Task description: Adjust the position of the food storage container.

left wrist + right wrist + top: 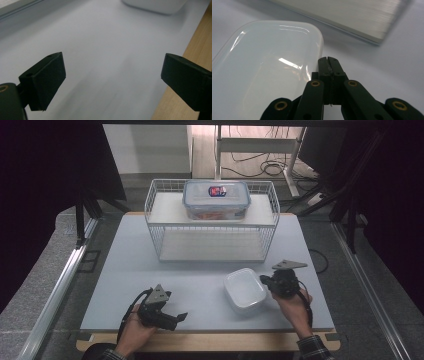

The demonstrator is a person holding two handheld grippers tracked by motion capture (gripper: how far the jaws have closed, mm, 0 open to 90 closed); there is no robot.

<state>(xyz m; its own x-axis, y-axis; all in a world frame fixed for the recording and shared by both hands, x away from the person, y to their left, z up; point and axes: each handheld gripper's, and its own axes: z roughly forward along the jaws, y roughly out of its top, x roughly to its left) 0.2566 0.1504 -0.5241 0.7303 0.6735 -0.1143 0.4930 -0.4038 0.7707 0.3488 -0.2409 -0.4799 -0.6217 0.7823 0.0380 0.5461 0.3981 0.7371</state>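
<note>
Nearest you, your left gripper [172,318] rested low over the white table [200,270] by its wooden front edge, jaws spread wide with nothing between them. Your right gripper [263,280] had its jaws pressed together, empty, tips just beside the right rim of the white plastic tray [244,290], which sat on the table at front right. Farther back stood the wire basket [212,222], and on its upper shelf a clear lidded food container [216,200].

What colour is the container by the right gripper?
White, glossy container; clearest in the right gripper view.
</note>
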